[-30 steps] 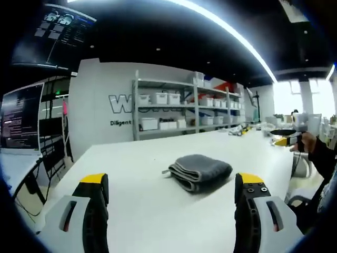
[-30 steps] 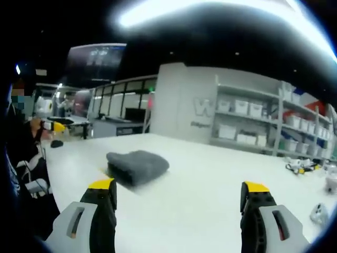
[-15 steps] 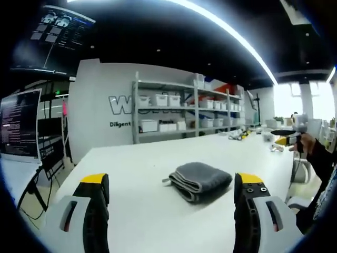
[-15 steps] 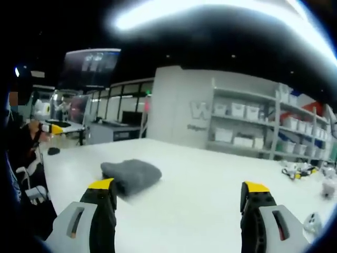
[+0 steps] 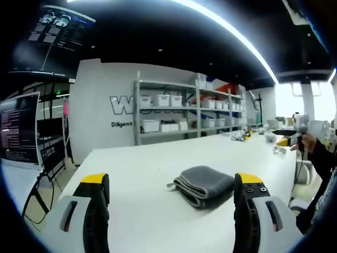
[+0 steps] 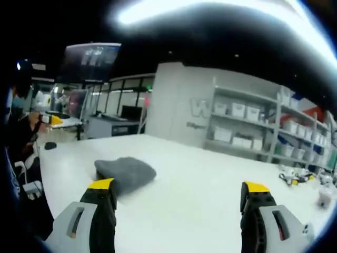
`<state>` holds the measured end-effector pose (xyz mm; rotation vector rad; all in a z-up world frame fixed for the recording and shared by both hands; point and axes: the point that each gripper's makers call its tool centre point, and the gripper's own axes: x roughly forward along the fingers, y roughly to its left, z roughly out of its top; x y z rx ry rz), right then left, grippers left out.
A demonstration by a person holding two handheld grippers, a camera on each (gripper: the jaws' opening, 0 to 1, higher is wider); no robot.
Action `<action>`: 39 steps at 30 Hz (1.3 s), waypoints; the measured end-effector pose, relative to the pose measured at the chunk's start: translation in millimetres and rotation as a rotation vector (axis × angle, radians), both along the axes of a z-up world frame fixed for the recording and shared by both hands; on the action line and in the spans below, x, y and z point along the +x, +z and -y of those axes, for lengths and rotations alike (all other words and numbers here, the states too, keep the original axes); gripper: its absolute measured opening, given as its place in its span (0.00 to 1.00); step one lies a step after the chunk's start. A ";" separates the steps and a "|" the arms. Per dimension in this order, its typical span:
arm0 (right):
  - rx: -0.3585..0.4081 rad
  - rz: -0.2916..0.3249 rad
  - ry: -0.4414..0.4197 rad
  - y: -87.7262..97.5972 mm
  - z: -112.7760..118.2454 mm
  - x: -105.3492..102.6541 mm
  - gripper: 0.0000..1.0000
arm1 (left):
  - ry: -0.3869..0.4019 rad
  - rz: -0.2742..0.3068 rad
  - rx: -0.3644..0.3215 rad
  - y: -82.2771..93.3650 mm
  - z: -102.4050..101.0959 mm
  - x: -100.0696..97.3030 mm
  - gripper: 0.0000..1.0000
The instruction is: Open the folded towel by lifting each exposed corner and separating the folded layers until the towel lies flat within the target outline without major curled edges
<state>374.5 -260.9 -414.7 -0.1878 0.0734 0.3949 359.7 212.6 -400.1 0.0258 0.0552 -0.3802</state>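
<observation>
Towel (image 5: 204, 184) folded into a thick grey bundle on the white desk (image 5: 147, 163), stacked layers facing the left tool (image 5: 171, 182), well in from the desk's far edge near the shelving (image 5: 184, 113). Same bundle in the right gripper view (image 6: 125, 174), just beyond the right tool's (image 6: 179, 190) left-hand tip. Both tools spread wide, grasping nothing, not touching the cloth. Compared with a second ago, drifts right in the left gripper view and left in the right one: camera motion, not cloth motion; folds unchanged. Unfolding not begun; no target outline discernible on the desk.
</observation>
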 end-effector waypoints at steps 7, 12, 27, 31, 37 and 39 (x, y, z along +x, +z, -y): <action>0.007 0.002 -0.012 10.1 4.4 12.1 1.00 | 0.010 -0.004 -0.005 4.3 -8.5 10.5 0.95; -0.005 0.015 -0.008 26.2 3.4 21.0 1.00 | -0.004 -0.016 0.000 10.7 -11.4 17.0 0.94; -0.027 0.025 0.015 35.2 -2.7 23.3 1.00 | -0.009 -0.003 -0.001 19.9 -9.1 18.0 0.93; -0.035 0.028 0.014 37.5 -0.4 23.6 1.00 | -0.004 0.004 0.003 23.7 -8.6 18.8 0.93; -0.055 0.027 0.017 40.0 -0.5 25.3 1.00 | 0.011 0.010 0.008 28.8 -11.4 20.2 0.93; -0.060 0.028 0.018 41.3 -0.6 26.1 1.00 | 0.009 0.011 0.014 29.5 -11.1 20.3 0.93</action>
